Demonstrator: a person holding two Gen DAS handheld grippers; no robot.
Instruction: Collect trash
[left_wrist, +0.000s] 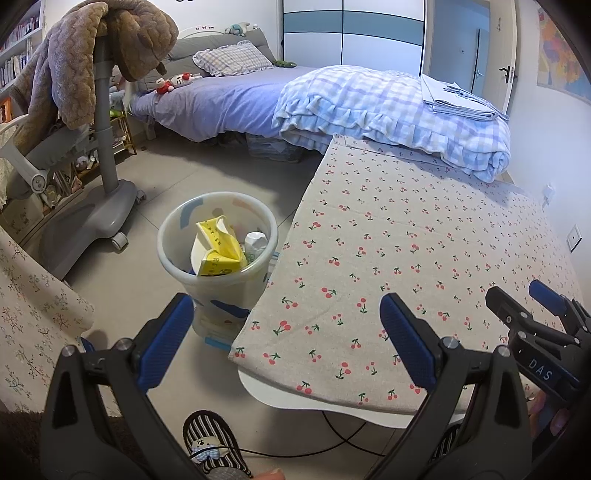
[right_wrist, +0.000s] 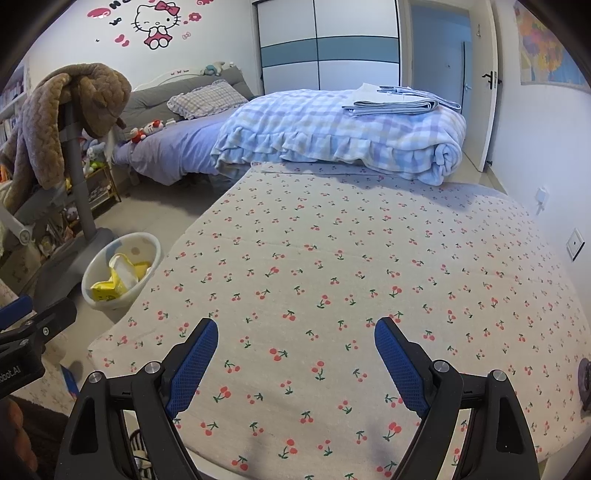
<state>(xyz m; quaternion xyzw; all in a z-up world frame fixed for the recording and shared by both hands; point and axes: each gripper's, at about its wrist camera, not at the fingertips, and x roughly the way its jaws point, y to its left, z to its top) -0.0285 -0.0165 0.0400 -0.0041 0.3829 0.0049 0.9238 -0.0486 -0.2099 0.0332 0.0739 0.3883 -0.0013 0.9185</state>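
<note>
A white trash bin (left_wrist: 177, 236) stands on the floor left of the table; it also shows in the right wrist view (right_wrist: 110, 299). In it lie a yellow tissue pack (left_wrist: 216, 251) and a white crumpled item (left_wrist: 255, 240). My left gripper (left_wrist: 286, 310) is open and empty, above the table's near left corner, close to the bin. My right gripper (right_wrist: 295, 332) is open and empty over the cherry-print tablecloth (right_wrist: 332, 266). The right gripper also shows at the right edge of the left wrist view (left_wrist: 517, 295).
A grey chair with a brown blanket (left_wrist: 92, 66) stands left of the bin. A bed with a folded plaid quilt (left_wrist: 388, 107) lies behind the table. A striped slipper (left_wrist: 210, 439) and a black cable (left_wrist: 332, 443) are on the floor below.
</note>
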